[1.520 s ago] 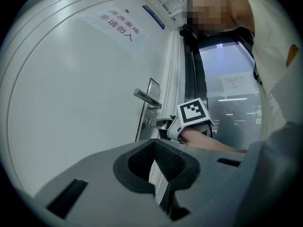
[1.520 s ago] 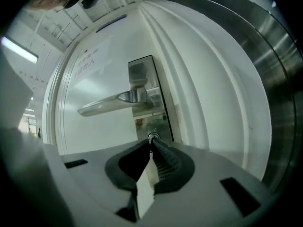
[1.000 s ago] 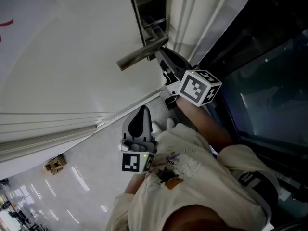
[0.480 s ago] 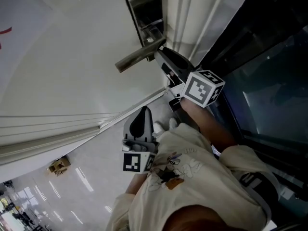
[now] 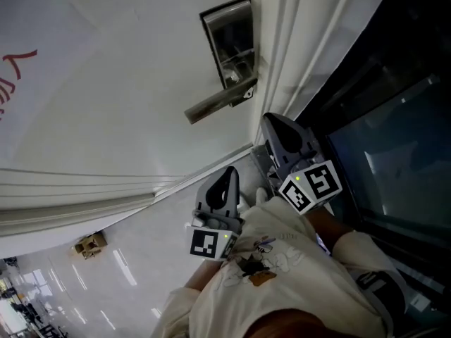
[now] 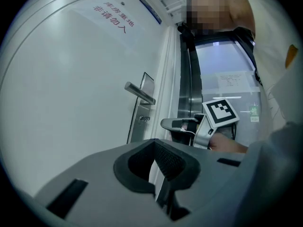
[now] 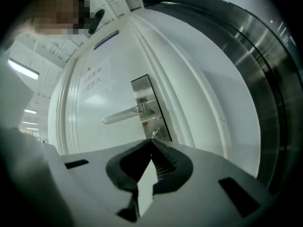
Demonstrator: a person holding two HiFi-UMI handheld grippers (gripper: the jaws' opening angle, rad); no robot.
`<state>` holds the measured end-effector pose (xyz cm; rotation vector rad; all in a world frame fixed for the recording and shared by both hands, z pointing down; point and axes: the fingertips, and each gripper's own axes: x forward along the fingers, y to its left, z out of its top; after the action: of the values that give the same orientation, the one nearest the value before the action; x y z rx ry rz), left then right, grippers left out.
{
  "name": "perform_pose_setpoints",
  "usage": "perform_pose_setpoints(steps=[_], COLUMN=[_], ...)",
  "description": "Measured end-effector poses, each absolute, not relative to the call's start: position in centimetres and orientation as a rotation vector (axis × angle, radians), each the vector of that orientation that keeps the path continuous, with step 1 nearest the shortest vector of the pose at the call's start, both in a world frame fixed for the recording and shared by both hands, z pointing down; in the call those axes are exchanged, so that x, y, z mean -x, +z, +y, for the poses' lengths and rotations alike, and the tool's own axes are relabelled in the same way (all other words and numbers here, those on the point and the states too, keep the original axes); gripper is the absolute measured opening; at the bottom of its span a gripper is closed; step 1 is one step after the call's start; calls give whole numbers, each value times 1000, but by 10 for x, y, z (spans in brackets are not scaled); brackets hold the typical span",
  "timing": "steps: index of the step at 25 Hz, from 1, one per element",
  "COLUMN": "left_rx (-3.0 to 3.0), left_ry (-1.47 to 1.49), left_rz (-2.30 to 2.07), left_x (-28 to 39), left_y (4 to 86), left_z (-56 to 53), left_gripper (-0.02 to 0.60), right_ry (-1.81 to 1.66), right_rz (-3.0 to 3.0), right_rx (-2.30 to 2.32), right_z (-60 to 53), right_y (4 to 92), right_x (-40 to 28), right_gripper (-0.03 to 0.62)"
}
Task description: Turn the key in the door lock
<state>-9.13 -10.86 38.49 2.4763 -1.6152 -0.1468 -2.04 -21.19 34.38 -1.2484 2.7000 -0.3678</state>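
Risk from here: poking in with closed right tool and bumping key, mid-frame in lock plate under door handle, instead of gripping it. Jaws just done closing on nothing, short of key. Left tool closed too, empty.

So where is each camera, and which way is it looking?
Head view: on the person's head, looking steeply down at the door, its handle, the left gripper, the right gripper and the person's shirt.
Left gripper view: on the left gripper, looking along its shut jaws toward the door edge; the right gripper and a hand show.
Right gripper view: on the right gripper, facing the lock plate; its jaws, just closed, hold nothing.
Shared: all show the handle; two show the right gripper.
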Motion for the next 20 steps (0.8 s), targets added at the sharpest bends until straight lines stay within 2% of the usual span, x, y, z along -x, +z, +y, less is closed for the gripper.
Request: perform_pose_setpoints(steps=[6,20], left_rx=[-2498,-2509], left_ry=[-143,-133], left_rz=[-1608,-1601], left_x=[90,88], left_y=[381,380], left_z=[-115,-119], left_gripper=[3,2], right_ry=[-244,-386], right_rz=[2767,2762], right_rx=[1263,1241], right_z=[-181,-183], right_y=[346,358], right_x=[33,31], right_gripper=[6,6])
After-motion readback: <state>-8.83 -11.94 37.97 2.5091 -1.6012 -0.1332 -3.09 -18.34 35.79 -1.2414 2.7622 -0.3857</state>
